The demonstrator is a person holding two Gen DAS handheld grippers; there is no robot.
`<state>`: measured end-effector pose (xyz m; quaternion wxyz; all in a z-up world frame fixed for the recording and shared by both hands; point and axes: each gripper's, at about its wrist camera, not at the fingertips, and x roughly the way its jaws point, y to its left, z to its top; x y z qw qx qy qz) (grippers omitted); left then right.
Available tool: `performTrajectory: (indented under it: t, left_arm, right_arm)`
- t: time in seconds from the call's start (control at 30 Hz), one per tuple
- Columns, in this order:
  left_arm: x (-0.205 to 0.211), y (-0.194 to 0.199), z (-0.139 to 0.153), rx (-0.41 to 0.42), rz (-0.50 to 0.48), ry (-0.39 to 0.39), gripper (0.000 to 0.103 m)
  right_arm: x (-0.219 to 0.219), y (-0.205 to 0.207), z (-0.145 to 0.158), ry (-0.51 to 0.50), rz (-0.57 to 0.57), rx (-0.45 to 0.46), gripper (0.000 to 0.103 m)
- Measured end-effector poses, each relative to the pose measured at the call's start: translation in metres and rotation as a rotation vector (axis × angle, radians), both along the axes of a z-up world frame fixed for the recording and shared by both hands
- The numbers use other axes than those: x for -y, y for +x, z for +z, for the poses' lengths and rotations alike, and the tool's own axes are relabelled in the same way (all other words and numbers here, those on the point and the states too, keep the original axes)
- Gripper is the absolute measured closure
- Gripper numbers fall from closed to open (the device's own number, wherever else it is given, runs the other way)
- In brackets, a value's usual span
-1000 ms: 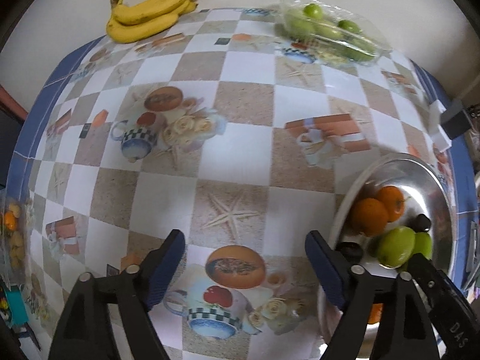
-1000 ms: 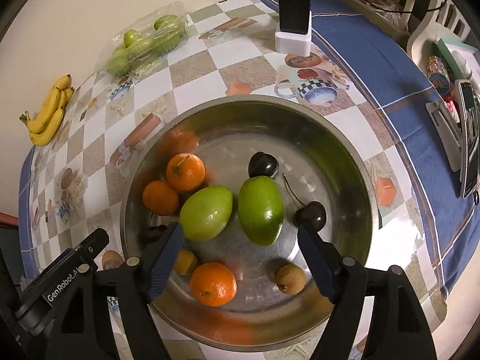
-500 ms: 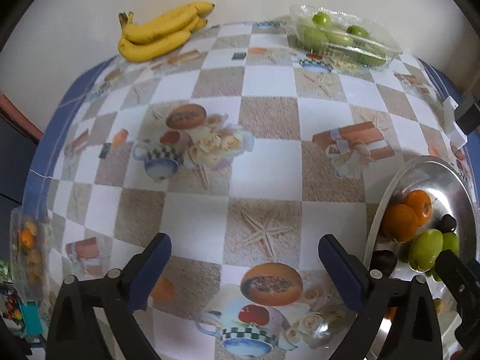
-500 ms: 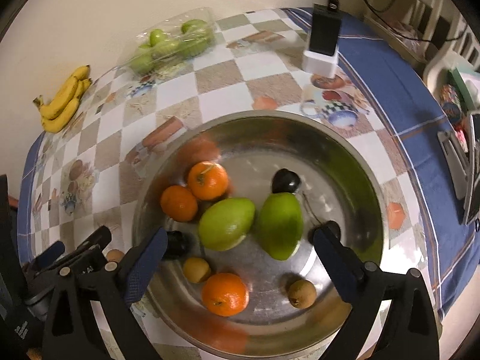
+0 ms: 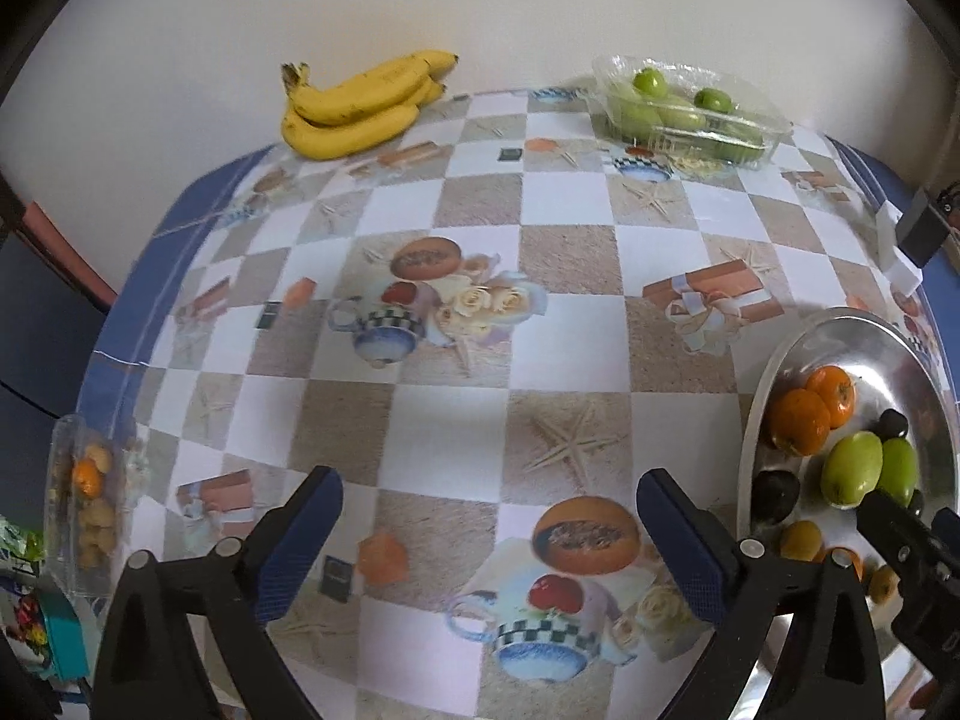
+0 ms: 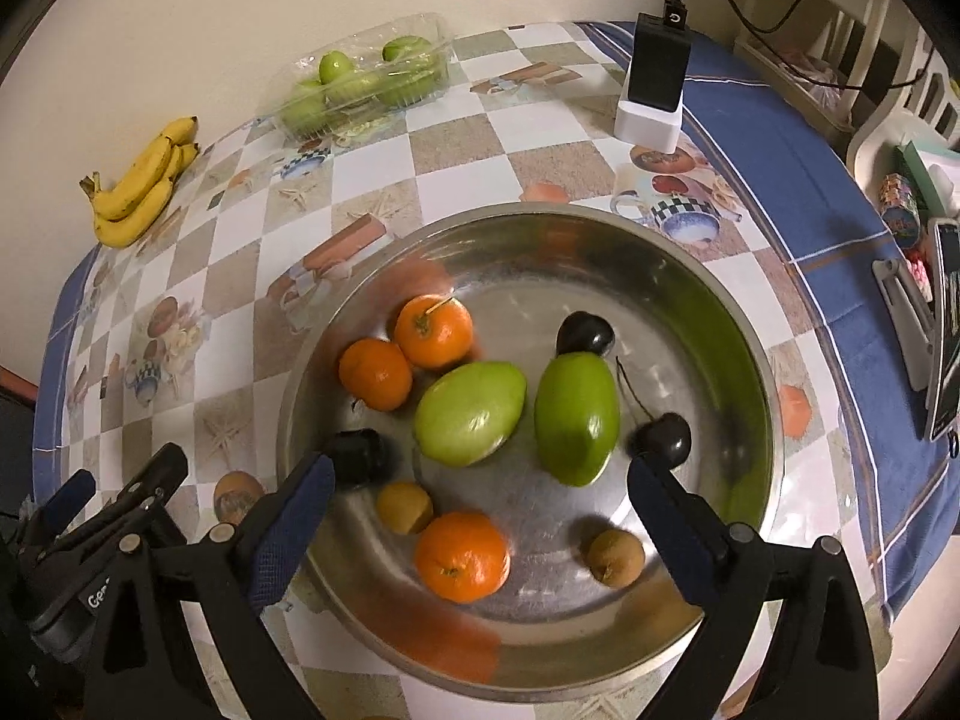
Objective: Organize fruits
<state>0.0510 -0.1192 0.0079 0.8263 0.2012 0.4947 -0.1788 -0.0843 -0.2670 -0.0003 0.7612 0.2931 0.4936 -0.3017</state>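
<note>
A steel bowl (image 6: 708, 300) holds three oranges (image 6: 462, 555), two green fruits (image 6: 471, 411), dark cherries (image 6: 663, 438) and small brown fruits (image 6: 615, 549). My right gripper (image 6: 480, 504) is open and empty, above the bowl's near side. My left gripper (image 5: 489, 525) is open and empty over the patterned tablecloth, left of the bowl (image 5: 840, 330). A bunch of bananas (image 5: 360, 105) lies at the far edge by the wall. A clear plastic tray of green fruits (image 5: 690, 111) sits at the far right; it also shows in the right wrist view (image 6: 366, 84).
A black charger on a white base (image 6: 654, 84) stands behind the bowl. A phone on a stand (image 6: 942, 336) is at the right table edge. A clear pack of small fruits (image 5: 87, 498) lies at the left edge. A chair (image 6: 888, 60) stands beyond the table.
Both grippers have pulled back and risen, so more of the table and the wall shows. Both have opened a little wider. The fruits have not moved.
</note>
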Motion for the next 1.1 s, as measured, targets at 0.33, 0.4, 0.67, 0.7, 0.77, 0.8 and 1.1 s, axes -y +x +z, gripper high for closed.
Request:
performTrajectory:
  t: [0.33,0.4,0.67,0.7,0.77,0.8,1.1]
  left_arm:
    - [-0.028,-0.02,0.012,0.037,0.008,0.063,0.003]
    - [-0.034,-0.025,0.015,0.036,0.006,0.07,0.003]
    - [-0.058,-0.044,0.024,0.009,0.013,0.058,0.003]
    - [-0.061,-0.045,0.025,0.002,0.016,0.046,0.003]
    - [-0.068,-0.049,0.027,-0.008,0.02,0.029,0.003]
    - [-0.071,-0.051,0.028,-0.008,0.023,0.024,0.003]
    - [-0.086,-0.056,0.037,-0.055,0.034,-0.054,0.003]
  right_arm:
    - [-0.028,-0.017,0.017,-0.058,0.037,0.021,0.005]
    - [-0.032,-0.021,0.018,-0.065,0.043,0.018,0.005]
    - [-0.05,-0.039,0.027,-0.075,0.058,0.011,0.005]
    - [-0.052,-0.041,0.027,-0.074,0.058,0.011,0.005]
    - [-0.055,-0.047,0.028,-0.074,0.052,0.008,0.005]
    - [-0.057,-0.05,0.028,-0.078,0.053,0.006,0.005]
    - [-0.065,-0.066,0.037,-0.095,0.049,0.022,0.005]
